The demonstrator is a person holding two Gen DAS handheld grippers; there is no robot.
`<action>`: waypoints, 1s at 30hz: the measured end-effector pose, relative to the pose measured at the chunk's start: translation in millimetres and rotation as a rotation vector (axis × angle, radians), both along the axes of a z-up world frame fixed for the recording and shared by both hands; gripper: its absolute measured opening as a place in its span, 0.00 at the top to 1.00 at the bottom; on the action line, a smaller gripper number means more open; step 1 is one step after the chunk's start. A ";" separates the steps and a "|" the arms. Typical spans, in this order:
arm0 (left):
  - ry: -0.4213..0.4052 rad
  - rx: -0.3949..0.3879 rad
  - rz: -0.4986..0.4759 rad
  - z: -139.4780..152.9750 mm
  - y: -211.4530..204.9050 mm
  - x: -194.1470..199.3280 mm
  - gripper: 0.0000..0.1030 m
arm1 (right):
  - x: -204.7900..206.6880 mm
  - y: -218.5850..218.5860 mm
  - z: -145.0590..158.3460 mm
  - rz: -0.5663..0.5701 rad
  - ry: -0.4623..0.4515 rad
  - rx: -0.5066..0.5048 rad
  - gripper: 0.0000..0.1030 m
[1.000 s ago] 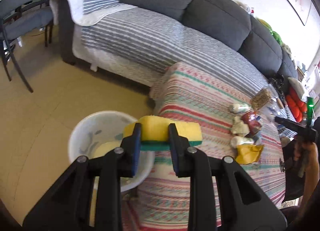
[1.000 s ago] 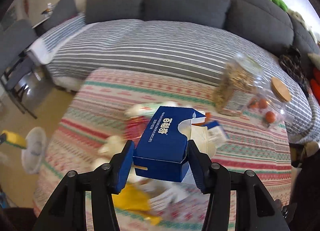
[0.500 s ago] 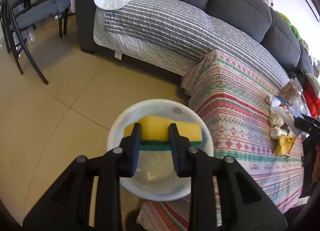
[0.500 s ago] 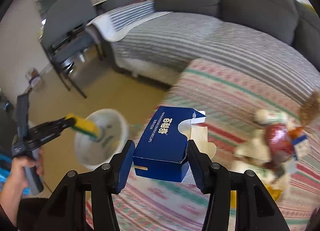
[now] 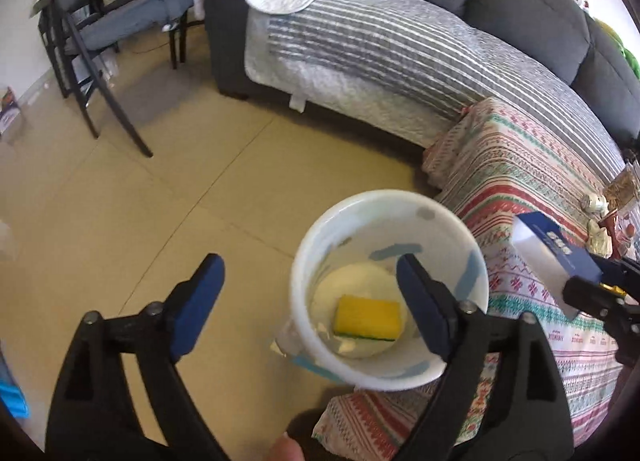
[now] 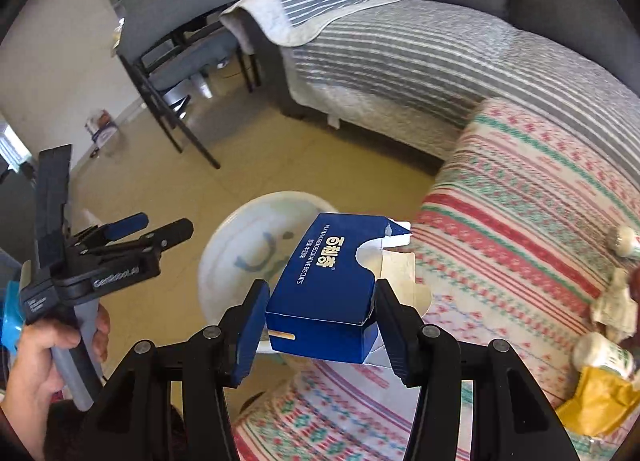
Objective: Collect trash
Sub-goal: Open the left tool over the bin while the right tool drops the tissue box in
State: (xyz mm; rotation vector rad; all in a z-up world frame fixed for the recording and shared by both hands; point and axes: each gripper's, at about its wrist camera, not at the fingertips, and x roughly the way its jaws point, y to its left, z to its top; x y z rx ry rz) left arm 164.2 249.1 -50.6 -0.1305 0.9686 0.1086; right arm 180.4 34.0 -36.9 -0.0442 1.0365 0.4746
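A white trash bin [image 5: 452, 221] stands on the floor beside the patterned table [image 5: 532, 189]. A yellow and green sponge [image 5: 368, 317] lies at its bottom. My left gripper [image 5: 310, 293] is open and empty above the bin's near rim; it also shows in the right wrist view [image 6: 160, 227]. My right gripper [image 6: 320, 313] is shut on a torn blue biscuit box [image 6: 332, 281], held above the table's edge next to the bin [image 6: 240, 261]. The box also shows in the left wrist view [image 5: 556, 257].
More trash lies on the table at right: a yellow wrapper [image 6: 596, 397], small white bottles [image 6: 604, 353] and crumpled paper [image 6: 616, 301]. A grey sofa with a striped cover [image 5: 400, 45] runs behind. Dark chairs [image 5: 104, 33] stand at the far left on the tiled floor.
My left gripper has opened and the sponge has dropped into the bin. My right gripper has carried the blue box left, closer to the bin.
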 end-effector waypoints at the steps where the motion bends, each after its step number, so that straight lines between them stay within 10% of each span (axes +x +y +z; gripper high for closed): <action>1: 0.001 0.004 0.006 0.4 2.7 -3.1 0.09 | 2.0 4.6 -2.9 0.007 0.005 0.001 0.47; 10: 0.020 0.019 0.022 -2.7 14.8 -21.1 0.07 | 10.2 40.0 -18.4 0.066 0.029 0.001 0.45; 13: 0.024 0.008 0.026 -2.4 17.0 -20.6 0.02 | 11.7 41.6 -13.2 0.077 0.017 0.029 0.20; 16: 0.019 -0.001 0.024 -1.4 15.9 -20.8 0.01 | 7.8 34.7 -1.5 0.072 -0.007 0.045 0.20; 30: -0.042 0.025 -0.084 20.1 -47.6 -29.0 0.01 | -28.7 -68.8 46.7 -0.083 -0.106 -0.057 0.17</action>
